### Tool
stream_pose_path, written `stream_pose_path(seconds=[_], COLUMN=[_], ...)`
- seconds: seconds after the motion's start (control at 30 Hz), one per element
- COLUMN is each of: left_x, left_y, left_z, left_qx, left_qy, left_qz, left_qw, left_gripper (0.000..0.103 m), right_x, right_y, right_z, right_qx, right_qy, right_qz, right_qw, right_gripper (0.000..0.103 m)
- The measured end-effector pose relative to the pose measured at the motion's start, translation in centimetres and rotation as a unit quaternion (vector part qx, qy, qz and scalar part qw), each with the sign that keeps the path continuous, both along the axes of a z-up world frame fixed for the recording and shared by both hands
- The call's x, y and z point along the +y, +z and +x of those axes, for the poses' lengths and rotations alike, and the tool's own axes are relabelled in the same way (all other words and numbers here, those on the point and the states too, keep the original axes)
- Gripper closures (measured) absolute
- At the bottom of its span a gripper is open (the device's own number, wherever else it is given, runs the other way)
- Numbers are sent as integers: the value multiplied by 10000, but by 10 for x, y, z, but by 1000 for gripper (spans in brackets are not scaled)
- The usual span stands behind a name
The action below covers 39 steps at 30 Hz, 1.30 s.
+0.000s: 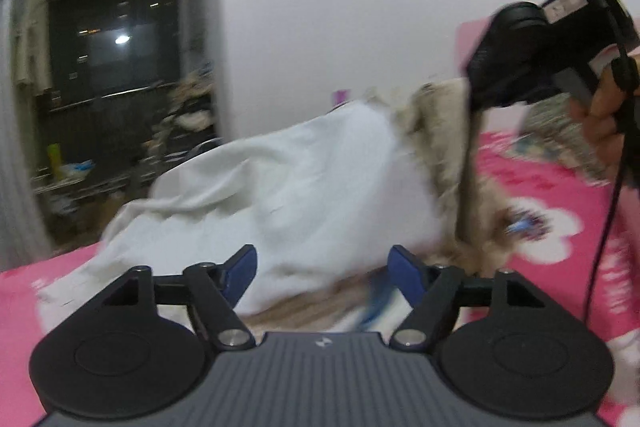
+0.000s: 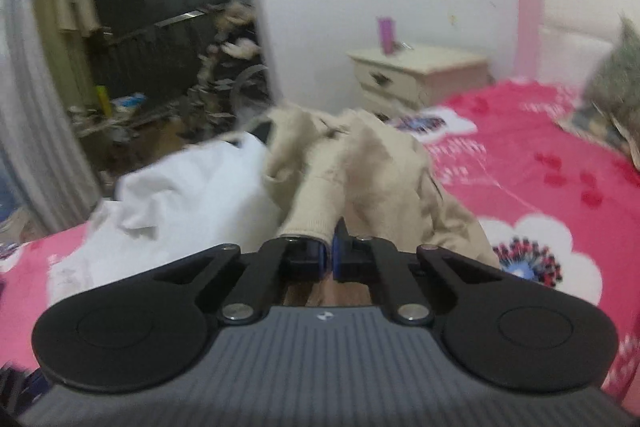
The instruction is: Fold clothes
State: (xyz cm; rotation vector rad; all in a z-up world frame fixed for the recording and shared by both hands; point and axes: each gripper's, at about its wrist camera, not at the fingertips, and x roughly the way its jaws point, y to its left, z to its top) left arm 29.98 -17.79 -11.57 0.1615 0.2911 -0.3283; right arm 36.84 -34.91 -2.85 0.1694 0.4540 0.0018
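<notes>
Closest to the lens in the left wrist view is my left gripper (image 1: 322, 269), jaws spread wide w/ nothing between them, blue pads hovering over the near edge of the white garment (image 1: 288, 183). That garment lies bunched on the pink bedsheet (image 1: 560, 275), and the beige sweater (image 1: 444, 163) sits right against its right side, partly lifted. Up at right I see my right hand (image 1: 600, 111) gripping the other tool, w/ a black cable (image 1: 604, 235) hanging down from it. Right wrist view: my right gripper (image 2: 329, 255) is pinched tight on a ribbed cuff of the beige sweater (image 2: 360, 163), sleeve stretching away from the pads to the rest of the heap. White garment (image 2: 180, 195) touches the sweater on its left; both rest on the pink bedsheet (image 2: 540, 163). Beyond the bed, a cream nightstand (image 2: 420, 75) stands by the wall w/ a purple cup (image 2: 387, 35) on top. Everything's motion-blurred.
</notes>
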Motion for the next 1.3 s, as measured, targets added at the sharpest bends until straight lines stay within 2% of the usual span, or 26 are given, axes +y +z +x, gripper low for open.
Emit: stream_pose_path(seconds=[0.07, 0.17, 0.23, 0.3, 0.43, 0.5, 0.53, 0.57, 0.6, 0.63, 0.67, 0.8, 0.9, 1.0, 1.3], left_x=[-16, -45, -64, -83, -99, -94, -88, -83, -78, -72, -65, -34, -11, 10, 100], left_y=[8, 17, 21, 22, 32, 41, 46, 51, 56, 61, 65, 84, 99, 114, 165], left_z=[-4, -9, -9, -5, -1, -10, -16, -24, -30, -38, -45, -82, -116, -143, -248], left_qx=[-39, -125, -169, -183, 104, 228, 227, 225, 239, 269, 312, 295, 73, 48, 99], left_qy=[-378, -894, -1073, -1028, -1002, -1036, -1079, -1127, -1181, -1250, -1308, -1417, -1532, -1629, -1871], left_qz=[-128, -99, 11, 168, 10, -311, -489, -611, -683, -770, -863, -1073, -1054, -981, -1215], left_qw=[9992, 9959, 9941, 9944, 9949, 9939, 9927, 9915, 9904, 9888, 9872, 9836, 9825, 9817, 9747], left_gripper=[19, 11, 11, 13, 41, 45, 52, 64, 72, 89, 99, 102, 102, 102, 102], right_x=[2, -2, -6, -7, -10, -8, -6, -5, -3, -1, 1, 8, 20, 33, 98], right_y=[9, 20, 25, 31, 45, 53, 57, 60, 64, 68, 72, 87, 98, 110, 142], right_z=[-13, -37, -53, -68, -93, -105, -111, -118, -124, -131, -138, -164, -188, -214, -292], right_qx=[-101, -175, -173, -237, -372, -423, -452, -482, -512, -542, -571, -691, -780, -869, -883], right_qy=[281, 636, 822, 961, 1186, 1294, 1347, 1396, 1445, 1494, 1543, 1732, 1900, 2108, 2925], right_qz=[69, 227, 388, 478, 797, 923, 969, 994, 1020, 1045, 1070, 1157, 1150, 1158, 1280], right_qw=[9995, 9976, 9957, 9939, 9890, 9864, 9851, 9840, 9829, 9817, 9806, 9756, 9719, 9668, 9436], right_gripper=[101, 101, 101, 101, 101, 101, 101, 101, 101, 101, 101, 101, 101, 101, 101])
